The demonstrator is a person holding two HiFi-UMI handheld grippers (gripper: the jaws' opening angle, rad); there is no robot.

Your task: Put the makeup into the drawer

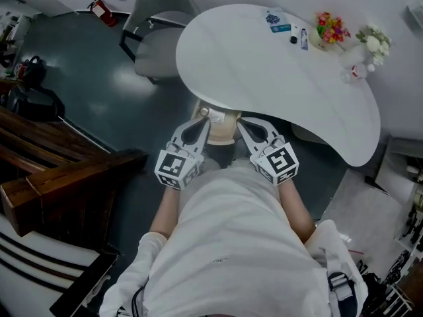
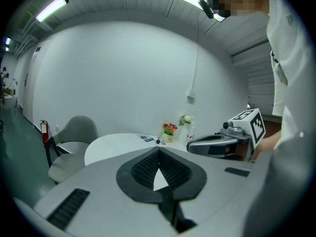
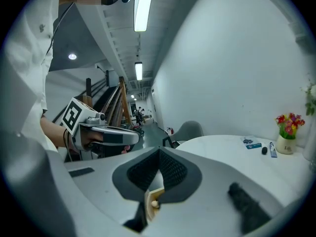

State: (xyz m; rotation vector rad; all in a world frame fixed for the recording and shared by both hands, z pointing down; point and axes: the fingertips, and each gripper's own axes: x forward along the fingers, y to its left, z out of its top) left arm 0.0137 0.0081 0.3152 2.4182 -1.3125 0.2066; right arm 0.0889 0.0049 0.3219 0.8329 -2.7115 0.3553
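The makeup lies at the far side of the white curved table (image 1: 264, 78): blue packets (image 1: 276, 22), a small black piece (image 1: 293, 39) and a slim tube (image 1: 304, 39). The right gripper view shows the same packets (image 3: 253, 143) and tube (image 3: 272, 149) far ahead. My left gripper (image 1: 203, 117) and right gripper (image 1: 242, 121) hang side by side at the table's near edge, both shut and well short of the makeup. Between them sits a beige unit (image 1: 222, 127) under the tabletop. A beige piece with a small knob (image 3: 154, 201) shows through the gap below the right pads.
A pot of red and yellow flowers (image 1: 330, 30), white flowers (image 1: 373, 41) and a small bottle (image 1: 357, 71) stand at the table's far right. A grey chair (image 1: 155, 28) is beyond the table's left end. Dark wooden steps (image 1: 59, 177) lie to my left.
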